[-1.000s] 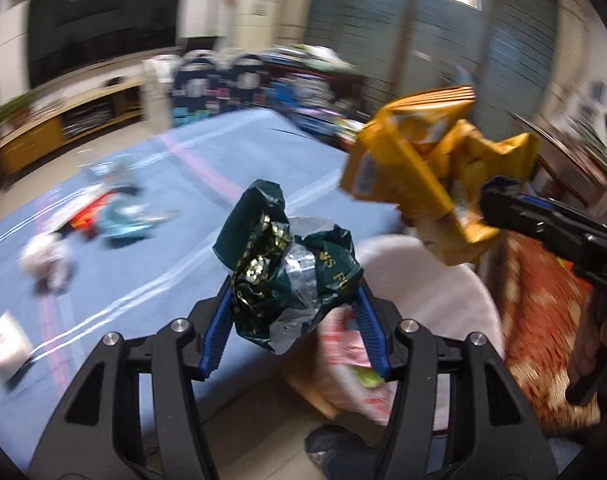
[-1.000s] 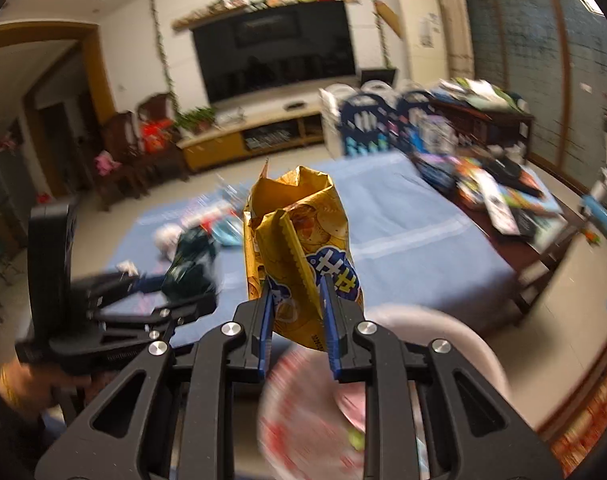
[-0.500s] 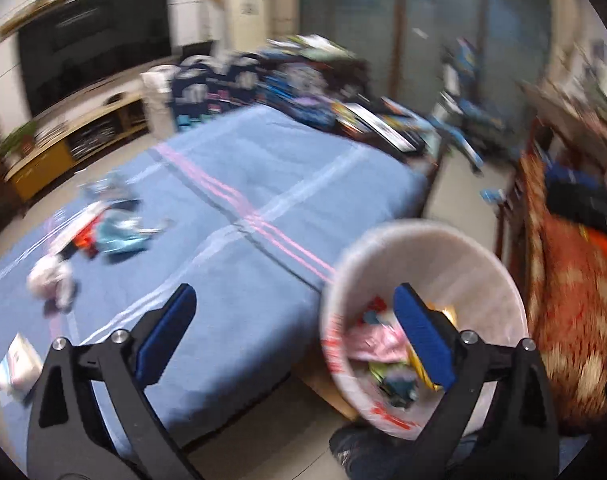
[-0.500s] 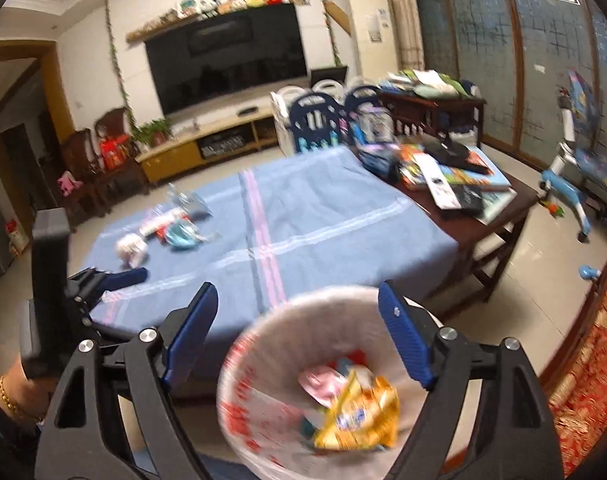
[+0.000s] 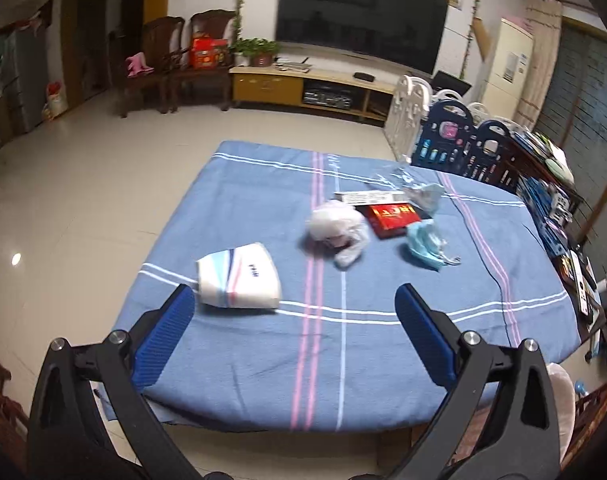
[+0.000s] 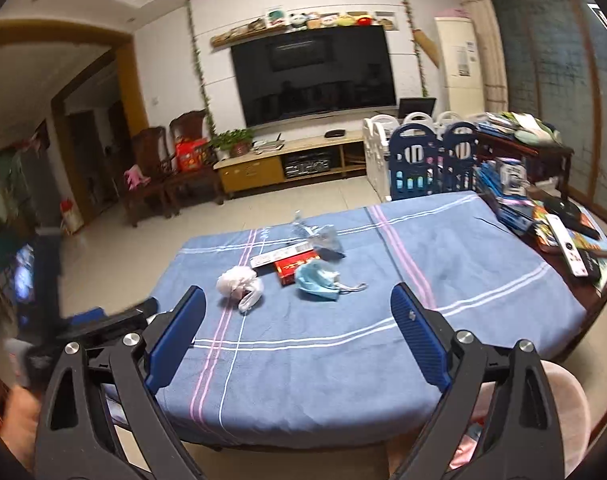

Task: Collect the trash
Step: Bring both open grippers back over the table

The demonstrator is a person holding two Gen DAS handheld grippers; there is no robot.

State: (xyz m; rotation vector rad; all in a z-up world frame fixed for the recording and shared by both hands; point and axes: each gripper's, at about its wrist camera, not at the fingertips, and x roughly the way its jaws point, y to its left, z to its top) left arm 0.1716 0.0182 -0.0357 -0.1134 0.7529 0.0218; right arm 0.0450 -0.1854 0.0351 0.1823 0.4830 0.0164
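Note:
Trash lies on a table under a blue striped cloth (image 5: pixel 263 352): a white tissue pack (image 5: pixel 239 278), a crumpled white bag (image 5: pixel 335 226), a red box (image 5: pixel 391 218), a blue face mask (image 5: pixel 425 244) and clear plastic wrap (image 5: pixel 419 190). My left gripper (image 5: pixel 293 336) is open and empty above the table's near edge. My right gripper (image 6: pixel 299 336) is open and empty, facing the white bag (image 6: pixel 239 282), the mask (image 6: pixel 317 280) and the red box (image 6: pixel 291 266). The pale bin's rim (image 6: pixel 563 404) shows at the lower right.
Books and remotes (image 6: pixel 559 232) crowd the table's right end. A blue and white play fence (image 6: pixel 423 160) stands behind it. A TV cabinet (image 6: pixel 287 164) and chairs (image 6: pixel 171 172) line the far wall. The left gripper's body (image 6: pixel 63 320) shows blurred at the left.
Both grippers opened and dropped the green and yellow wrappers into the bin, then swung away from it toward the trash on the table.

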